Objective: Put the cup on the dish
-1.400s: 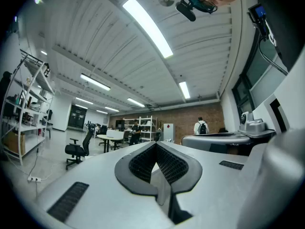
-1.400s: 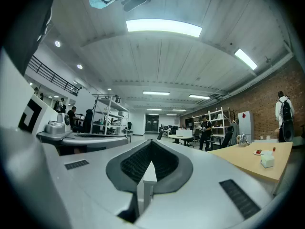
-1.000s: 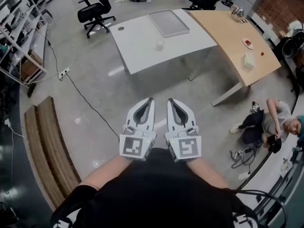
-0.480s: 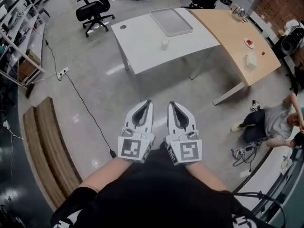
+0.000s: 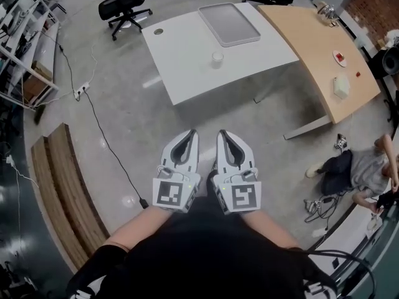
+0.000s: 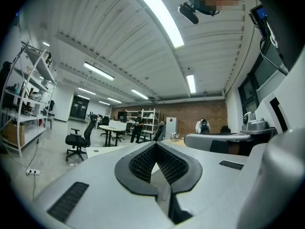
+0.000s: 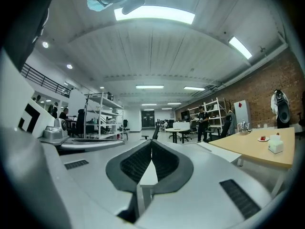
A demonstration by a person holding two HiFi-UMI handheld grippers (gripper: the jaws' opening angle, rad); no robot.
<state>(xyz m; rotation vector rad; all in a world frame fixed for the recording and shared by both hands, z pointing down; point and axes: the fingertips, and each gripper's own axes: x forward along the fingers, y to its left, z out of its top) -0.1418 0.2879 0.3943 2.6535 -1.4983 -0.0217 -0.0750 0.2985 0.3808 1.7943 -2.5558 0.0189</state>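
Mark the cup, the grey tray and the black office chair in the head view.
small white cup (image 5: 217,59), head view, middle of its body
grey rectangular tray (image 5: 229,24), head view, bare centre of its floor
black office chair (image 5: 120,7), head view, its seat

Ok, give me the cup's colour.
The cup is white, seen best in the head view.

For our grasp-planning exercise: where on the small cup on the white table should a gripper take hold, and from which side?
The cup stands upright and alone on the white table, with the tray farther back. So it is probably best to grip its side wall, jaws astride it, coming level from the table's near edge.
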